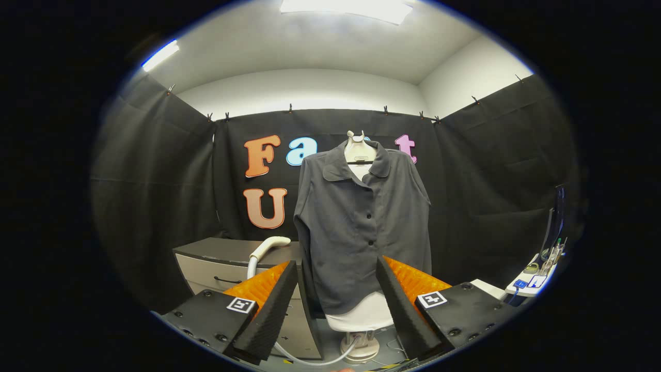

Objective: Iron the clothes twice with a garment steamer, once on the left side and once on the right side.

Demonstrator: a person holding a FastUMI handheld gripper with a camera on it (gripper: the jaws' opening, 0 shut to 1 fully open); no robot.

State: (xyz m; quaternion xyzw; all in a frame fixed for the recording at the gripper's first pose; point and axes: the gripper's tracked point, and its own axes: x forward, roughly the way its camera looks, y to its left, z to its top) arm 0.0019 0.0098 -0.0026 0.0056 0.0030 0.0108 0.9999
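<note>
Two fingers of the gripper [336, 268] stand spread wide apart with nothing between them but open air, so the tool has hold of nothing at this point. Beyond them, well ahead, a dark grey button-front shirt with a collar [361, 227] hangs on a white mannequin torso [360, 150] that rises from a round white pedestal base [360, 347] on the floor. The white garment steamer head [268, 247] lies to the left of the shirt, resting on top of a low grey drawer cabinet [235, 258], and its pale hose [310, 359] runs down in front of the cabinet and curves along the floor toward the pedestal. On the far right a small white shelf [532, 281] carries a few small items too tiny to make out. Neither side of the shirt looks worked yet, so the step in hand appears to be fetching the steamer. To do it well, the gripper should swing left toward the cabinet top, line its open fingers up across the steamer's handle rather than its nozzle end, and close firmly on both sides before lifting. Care is needed with the hose, which could drag or snag on the cabinet edge or the pedestal as the head is carried over to the shirt's left side.
</note>
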